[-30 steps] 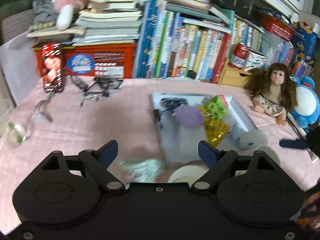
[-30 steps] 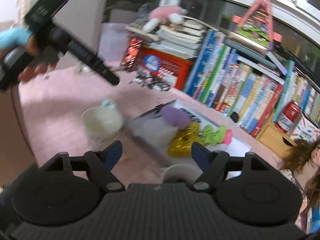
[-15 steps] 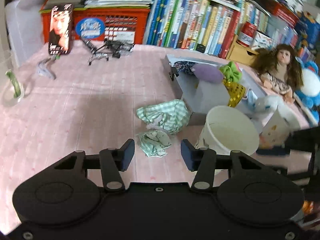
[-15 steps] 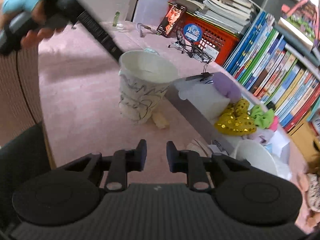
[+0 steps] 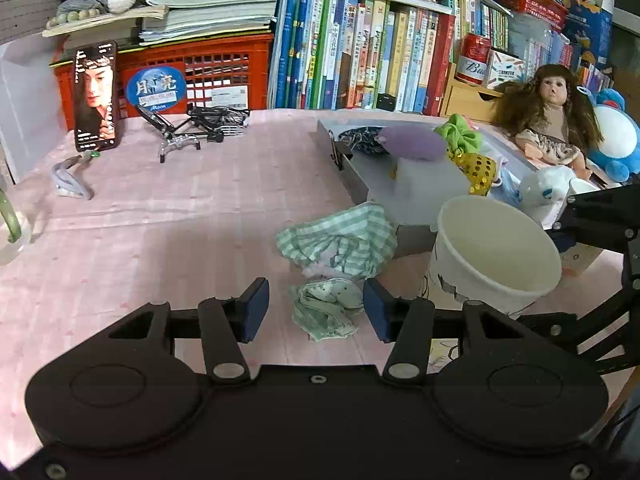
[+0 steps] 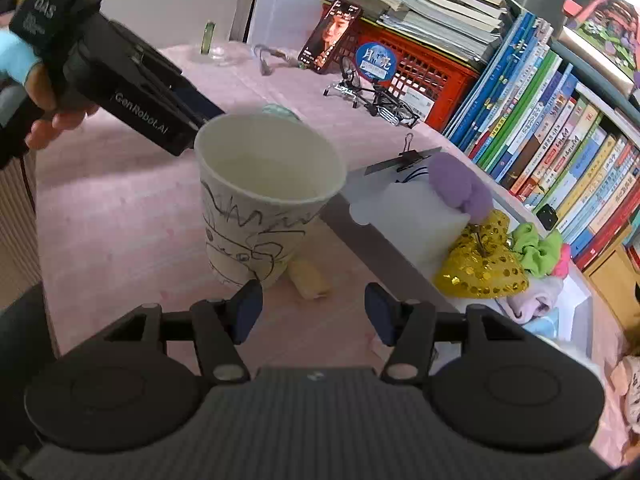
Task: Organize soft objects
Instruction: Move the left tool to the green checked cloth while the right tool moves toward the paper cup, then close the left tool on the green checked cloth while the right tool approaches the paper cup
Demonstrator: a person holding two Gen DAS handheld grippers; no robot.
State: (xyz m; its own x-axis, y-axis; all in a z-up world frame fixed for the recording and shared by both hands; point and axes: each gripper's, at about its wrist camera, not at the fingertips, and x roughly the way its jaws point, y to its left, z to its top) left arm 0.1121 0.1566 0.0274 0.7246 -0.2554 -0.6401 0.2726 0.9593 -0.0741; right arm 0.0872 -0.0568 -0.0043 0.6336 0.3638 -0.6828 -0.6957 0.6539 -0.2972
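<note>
My left gripper (image 5: 316,312) hangs low over the pink tablecloth, open, with a small crumpled green cloth (image 5: 324,308) lying between its pads, untouched on the left side. A larger green checked cloth (image 5: 344,240) lies just beyond it. My right gripper (image 6: 313,313) has its jaws opening, with nothing between them. A small yellow soft piece (image 6: 308,280) lies just ahead of it, by the foot of a scribbled paper cup (image 6: 260,200). The grey tray (image 5: 360,176) holds a purple plush (image 5: 412,142), a gold sequin bow (image 6: 480,268) and a green scrunchie (image 6: 536,248).
The paper cup (image 5: 492,252) stands right of the left gripper. A doll (image 5: 552,120) and a blue plush (image 5: 612,136) sit at the far right. Books (image 5: 380,48), a red crate (image 5: 208,68), a phone (image 5: 96,96) and metal clips (image 5: 200,124) line the back.
Both grippers have sunk toward the table. The left jaws narrowed around the small green cloth. The right jaws went nearly shut, then widened again near the cup.
</note>
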